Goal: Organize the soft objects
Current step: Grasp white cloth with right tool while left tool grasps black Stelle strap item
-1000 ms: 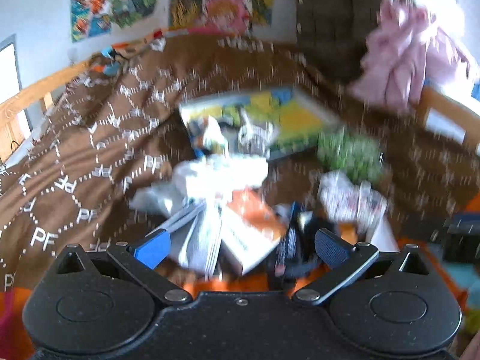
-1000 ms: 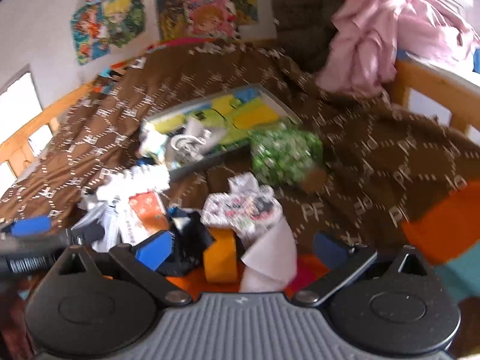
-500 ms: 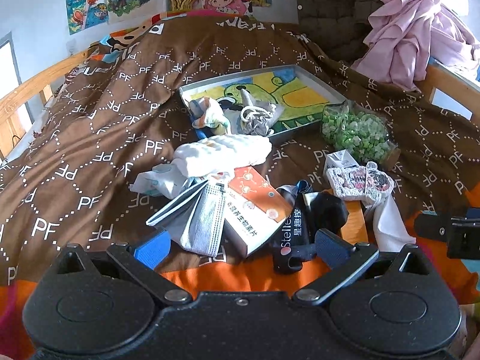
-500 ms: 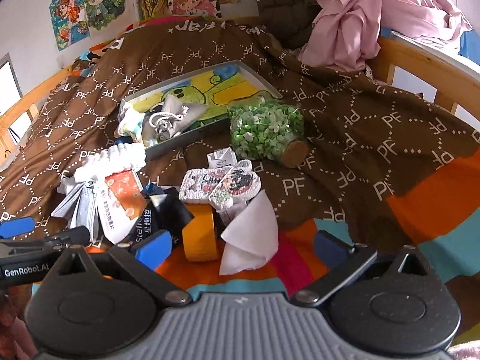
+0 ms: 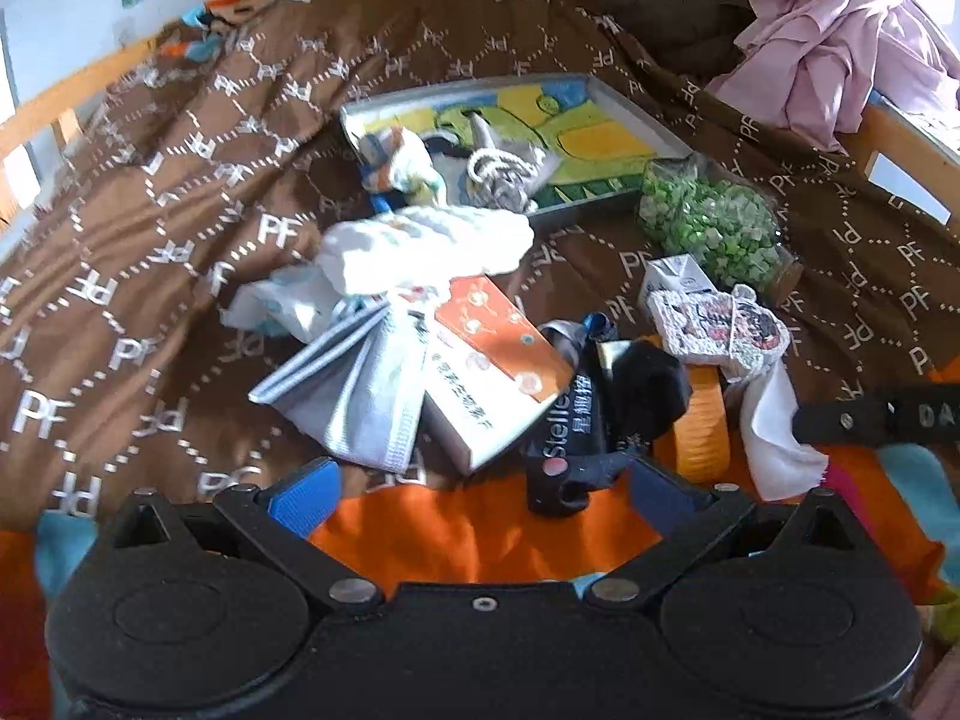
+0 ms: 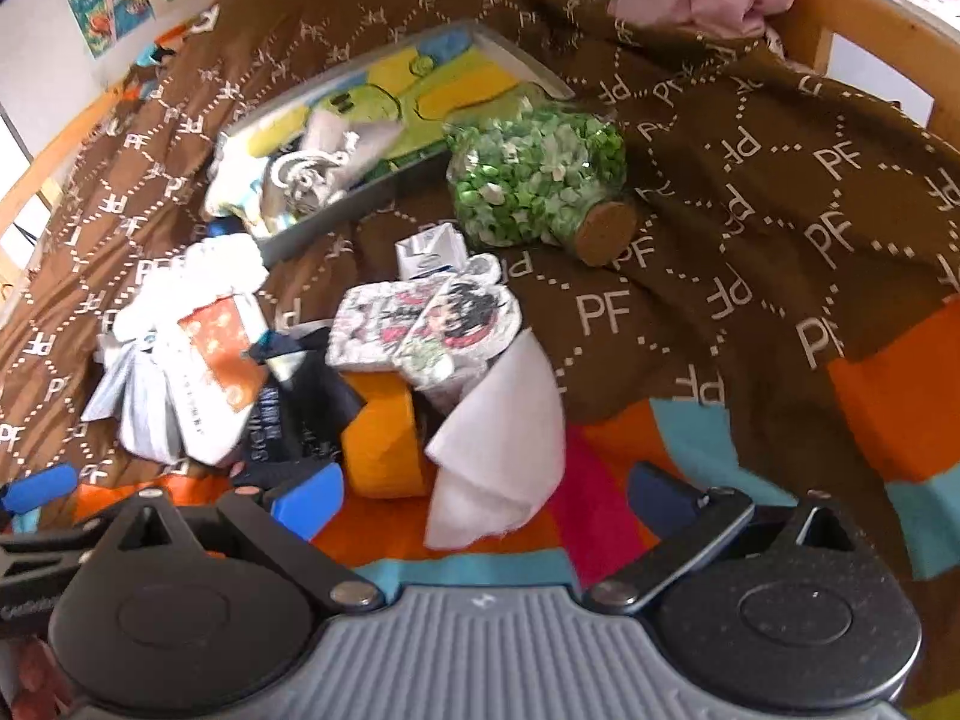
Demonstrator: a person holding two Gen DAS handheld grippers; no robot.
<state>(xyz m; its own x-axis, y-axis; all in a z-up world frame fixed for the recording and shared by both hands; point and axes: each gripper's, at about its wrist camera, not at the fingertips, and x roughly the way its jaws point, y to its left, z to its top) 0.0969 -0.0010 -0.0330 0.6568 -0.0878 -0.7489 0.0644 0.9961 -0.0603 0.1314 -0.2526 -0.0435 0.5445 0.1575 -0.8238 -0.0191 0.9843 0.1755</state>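
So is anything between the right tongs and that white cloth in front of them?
Nothing visible. The white cloth hangs off the pile toward the open right tongs, with only bare blanket between. The orange tape roll sits beside it.

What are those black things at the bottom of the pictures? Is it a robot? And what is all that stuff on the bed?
It is not a robot. A person holds two grabbing tools, one in each hand, and each tool carries a camera looking forward along its two fingers. One picture comes from the left gripper, the other from the right gripper. The black round parts at the bottom are the tools themselves. Both have their jaws open and hold nothing.

On the brown blanket lies a jumble: a fluffy white cloth, a grey face mask, an orange and white box, a roll of orange tape, a white tissue and a jar of green bits on its side. Behind them sits a tray with a cartoon picture and some soft things in it.
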